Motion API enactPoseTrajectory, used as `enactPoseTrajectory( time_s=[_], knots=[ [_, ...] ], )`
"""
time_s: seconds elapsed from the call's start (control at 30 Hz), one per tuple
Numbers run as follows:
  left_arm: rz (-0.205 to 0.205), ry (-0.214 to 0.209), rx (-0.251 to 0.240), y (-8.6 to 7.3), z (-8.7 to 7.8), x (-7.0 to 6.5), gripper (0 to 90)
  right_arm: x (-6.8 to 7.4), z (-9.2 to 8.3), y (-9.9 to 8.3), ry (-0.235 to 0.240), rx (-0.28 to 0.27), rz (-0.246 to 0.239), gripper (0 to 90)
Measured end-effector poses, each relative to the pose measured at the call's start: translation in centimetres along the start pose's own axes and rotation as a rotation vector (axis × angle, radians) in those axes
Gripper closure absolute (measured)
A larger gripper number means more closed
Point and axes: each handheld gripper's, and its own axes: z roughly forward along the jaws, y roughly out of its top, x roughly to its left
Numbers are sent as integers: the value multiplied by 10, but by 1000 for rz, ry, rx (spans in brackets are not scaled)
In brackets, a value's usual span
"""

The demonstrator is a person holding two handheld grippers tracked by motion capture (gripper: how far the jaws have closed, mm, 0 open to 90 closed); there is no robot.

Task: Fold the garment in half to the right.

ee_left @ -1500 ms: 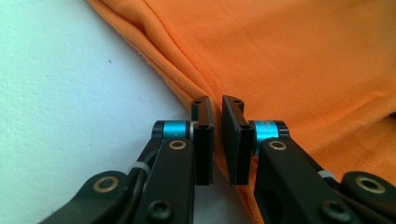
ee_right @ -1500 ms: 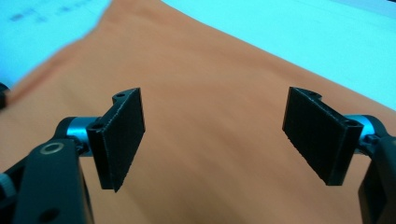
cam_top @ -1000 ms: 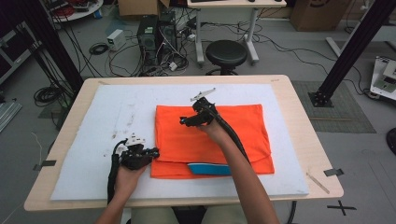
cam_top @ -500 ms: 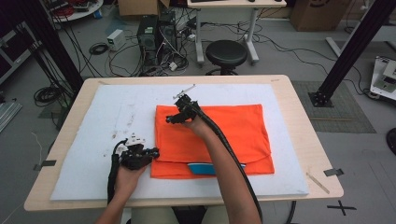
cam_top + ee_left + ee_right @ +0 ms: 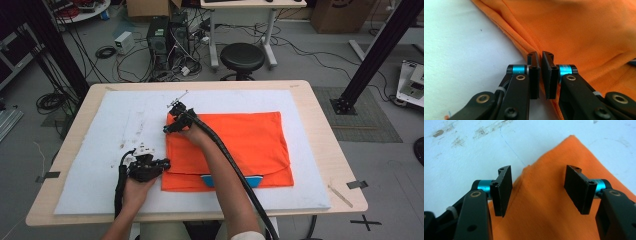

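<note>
Cables, a computer tower (image 5: 158, 40) and one round black stool (image 5: 242, 57) crowd the floor behind one pale wooden table (image 5: 320, 107), whose top is covered by one white, felt-like mat (image 5: 100, 150) marked with a few brownish smudges.

Two black two-jaw grippers work on it. The right gripper (image 5: 169, 129) sits at the far left corner of one orange garment (image 5: 250, 140); in the right gripper view its ribbed, flat pads (image 5: 504, 187) stand clearly apart, having just been closing, with the pointed cloth corner (image 5: 571, 142) lying between and beyond them and no pad pressing on it. Each jaw carries a small bright-blue metal collar. One thick black cable runs back from this gripper along the forearm.

The left gripper (image 5: 162, 164) lies at the garment's left edge, nearer the person. In the left gripper view (image 5: 540, 75) its two pads are drawn nearly together, leaving only a thin slit, right at the rolled, stitched hem of the cloth (image 5: 574, 32); whether a fold is pinched inside I cannot tell.

Outward, the garment is a fine-knit, matte fabric, folded into a rough rectangle lying flat across the mat's middle and right. One glossy blue patch (image 5: 232, 181) peeks from under its near edge. Two dark tape pieces (image 5: 357, 184) mark the table's edges.
</note>
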Motion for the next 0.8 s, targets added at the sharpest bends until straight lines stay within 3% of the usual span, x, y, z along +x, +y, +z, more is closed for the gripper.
enactPoseTrajectory(
  time_s=[0.2, 0.4, 0.8],
  knots=[
    [5, 3, -1, 0, 0, 0, 843, 5, 9, 4, -35, 29, -20, 407],
    [6, 9, -5, 0, 1, -1, 843, 18, 19, 10, -127, 72, -82, 454],
    [8, 17, -13, -1, 1, -2, 842, 22, 18, 11, -151, 73, -91, 684]
  ],
)
